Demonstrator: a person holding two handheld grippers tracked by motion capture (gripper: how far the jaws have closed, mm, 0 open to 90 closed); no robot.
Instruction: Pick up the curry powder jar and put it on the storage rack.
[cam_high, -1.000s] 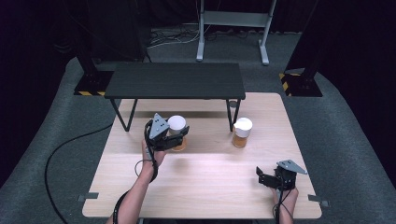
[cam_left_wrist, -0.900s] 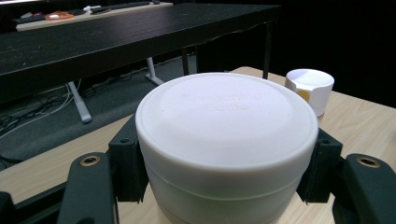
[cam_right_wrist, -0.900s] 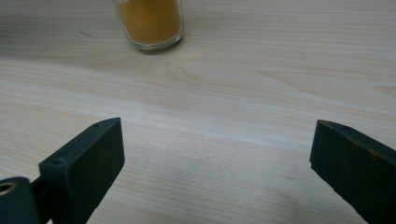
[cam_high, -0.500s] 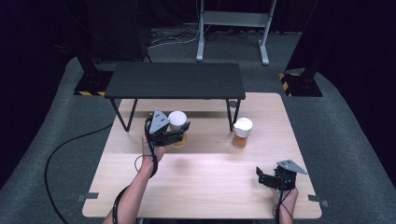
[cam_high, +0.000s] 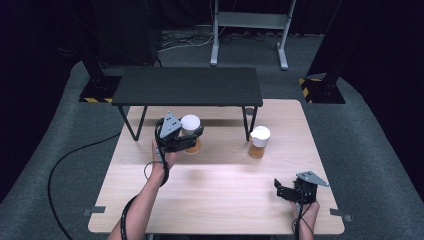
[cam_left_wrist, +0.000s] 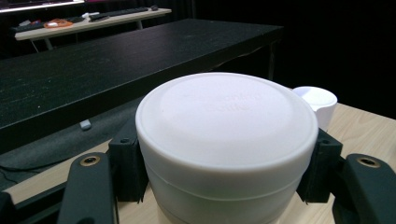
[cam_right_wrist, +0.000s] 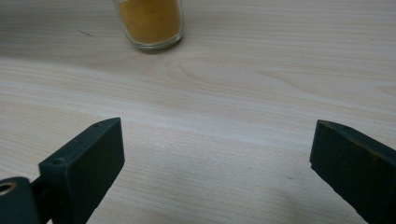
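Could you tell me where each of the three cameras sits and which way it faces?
High view: fixed above the person's side, looking forward and down on the wooden table; both forearms, the left hand-held gripper and the right hand-held gripper show.
Left gripper view: rides the left hand-held gripper, facing the black bench; jaws clamp a white-lidded jar.
Right gripper view: rides the right hand-held gripper, aimed low across the table; jaws apart.
Shared: the second jar shows in all three.

High cam looks down on the light wooden table (cam_high: 220, 195); both gripper cams sit low, sharing that tabletop (cam_right_wrist: 224, 116).
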